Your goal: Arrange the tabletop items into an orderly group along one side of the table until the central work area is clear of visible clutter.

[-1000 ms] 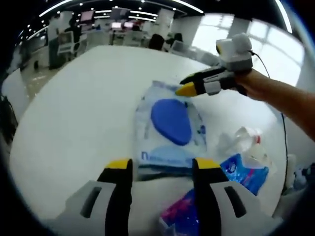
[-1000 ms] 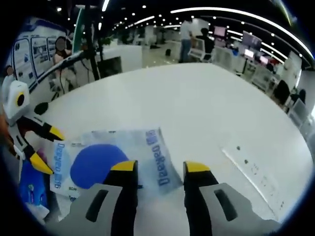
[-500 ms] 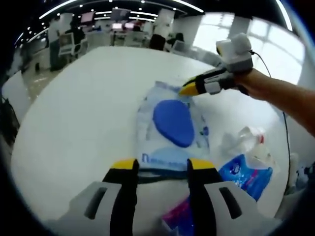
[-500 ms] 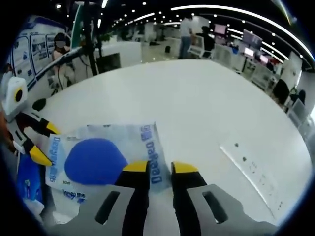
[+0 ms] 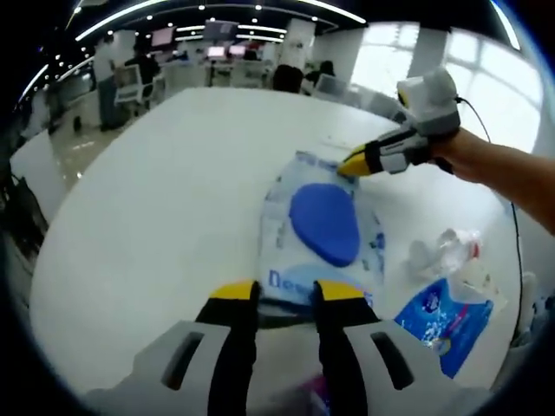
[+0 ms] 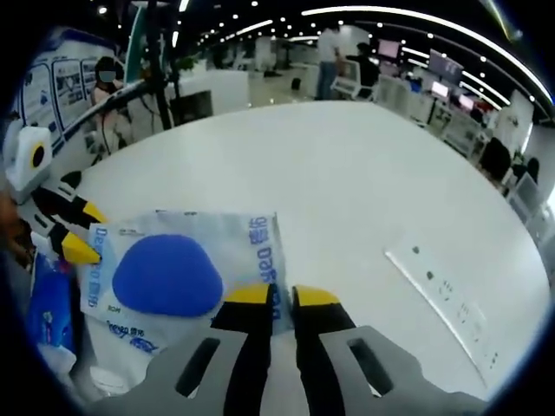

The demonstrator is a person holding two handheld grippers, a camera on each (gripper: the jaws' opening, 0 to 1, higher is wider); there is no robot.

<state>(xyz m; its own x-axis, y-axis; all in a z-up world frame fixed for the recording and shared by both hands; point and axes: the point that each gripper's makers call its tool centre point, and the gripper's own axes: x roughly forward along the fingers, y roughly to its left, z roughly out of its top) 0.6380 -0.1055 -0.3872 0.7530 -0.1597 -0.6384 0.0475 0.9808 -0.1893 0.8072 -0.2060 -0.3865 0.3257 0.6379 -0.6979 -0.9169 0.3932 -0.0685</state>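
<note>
Left gripper view low over round white table (image 5: 156, 199), facing windows; right gripper view opposite, facing office. Shared: clear plastic packet with blue oval (image 5: 323, 227) (image 6: 178, 276), close.

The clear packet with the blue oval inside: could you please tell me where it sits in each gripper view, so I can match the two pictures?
Left gripper view: the clear packet lies right of centre, just beyond this view's jaws.
Right gripper view: the packet lies lower left, its edge between this view's jaws.
Shared landmark: the packet's blue oval.
</note>
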